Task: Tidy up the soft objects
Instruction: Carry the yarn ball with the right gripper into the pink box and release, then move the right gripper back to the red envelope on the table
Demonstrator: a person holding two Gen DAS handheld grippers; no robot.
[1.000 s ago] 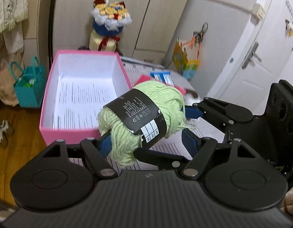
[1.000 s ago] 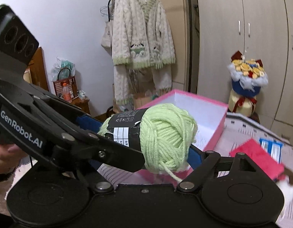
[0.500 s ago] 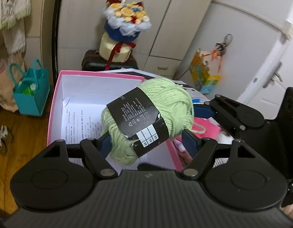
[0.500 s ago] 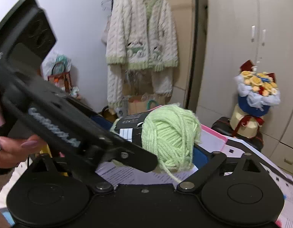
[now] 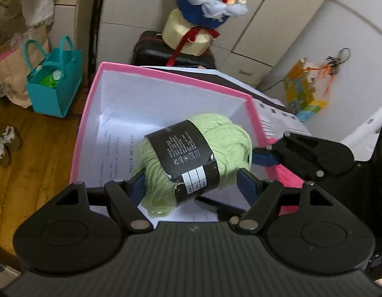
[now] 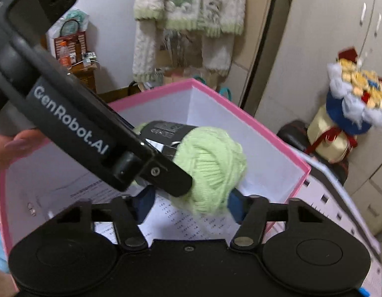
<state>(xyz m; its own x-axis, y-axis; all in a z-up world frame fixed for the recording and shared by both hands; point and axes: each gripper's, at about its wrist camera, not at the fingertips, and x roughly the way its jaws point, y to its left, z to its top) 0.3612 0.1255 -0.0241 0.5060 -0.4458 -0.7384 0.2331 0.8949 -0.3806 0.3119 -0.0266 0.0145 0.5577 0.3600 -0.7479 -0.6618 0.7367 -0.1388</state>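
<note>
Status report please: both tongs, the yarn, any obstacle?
Left tongs and right tongs both shut on green yarn ball. Yarn over open pink box. No obstacle inside.

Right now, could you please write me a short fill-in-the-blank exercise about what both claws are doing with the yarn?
1. The ball of yarn is pale ____ in colour.
2. A ____ paper label wraps the yarn's middle.
3. The left claw and right claw hold the yarn above a box with a ____ rim.
4. Printed ____ lines the box's bottom.

Missing words: green; black; pink; paper
</note>
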